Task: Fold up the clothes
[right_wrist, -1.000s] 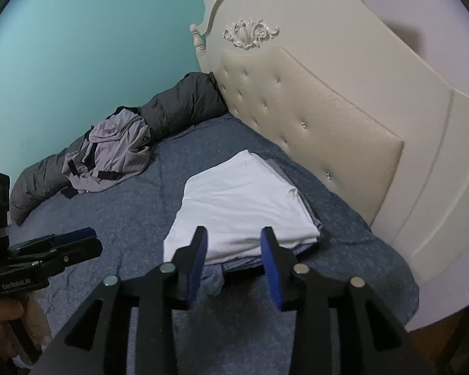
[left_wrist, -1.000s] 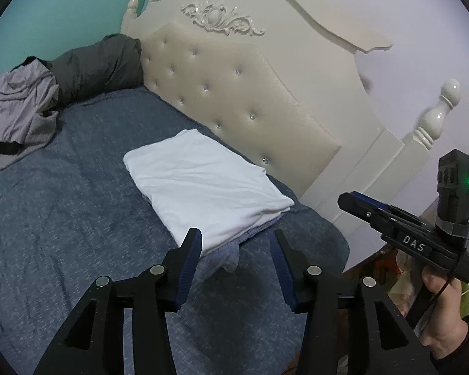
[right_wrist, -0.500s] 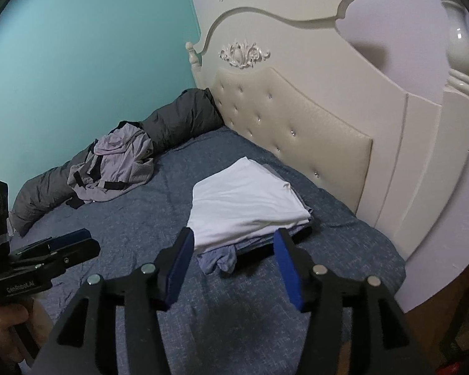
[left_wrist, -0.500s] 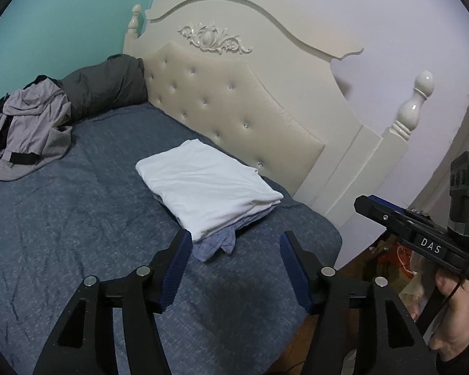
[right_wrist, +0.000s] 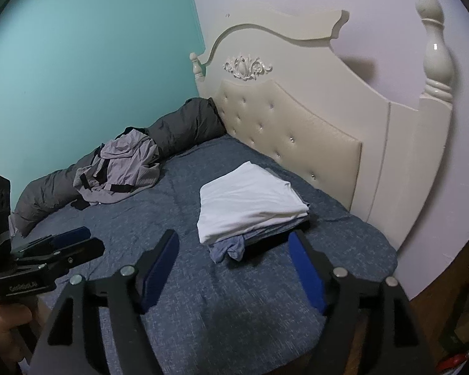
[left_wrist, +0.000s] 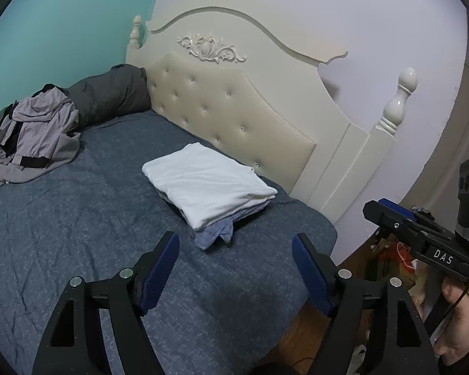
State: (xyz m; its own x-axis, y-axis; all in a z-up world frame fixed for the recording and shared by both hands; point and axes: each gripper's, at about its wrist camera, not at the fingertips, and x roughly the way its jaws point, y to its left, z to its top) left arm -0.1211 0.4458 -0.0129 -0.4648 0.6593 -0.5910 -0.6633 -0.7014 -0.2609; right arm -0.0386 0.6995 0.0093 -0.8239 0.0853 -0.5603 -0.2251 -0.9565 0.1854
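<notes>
Nothing lies between the jaws of the left gripper [left_wrist: 236, 243] or the right gripper [right_wrist: 234, 240]; both pairs are spread and opening, above bare blue bedspread [left_wrist: 78, 234]. Just beyond each pair's tips sits one folded stack [left_wrist: 208, 192]: a white garment on top, a blue checked piece [left_wrist: 214, 234] poking out beneath toward the jaws. Further off to the left lies one crumpled grey garment [left_wrist: 34, 137] against a dark rolled duvet [left_wrist: 109, 93]. Behind the stack stands the tufted cream headboard [left_wrist: 234, 115] with two visible finial posts. The right gripper's body reads "DAS"; the left's lettering is too blurred to read.
</notes>
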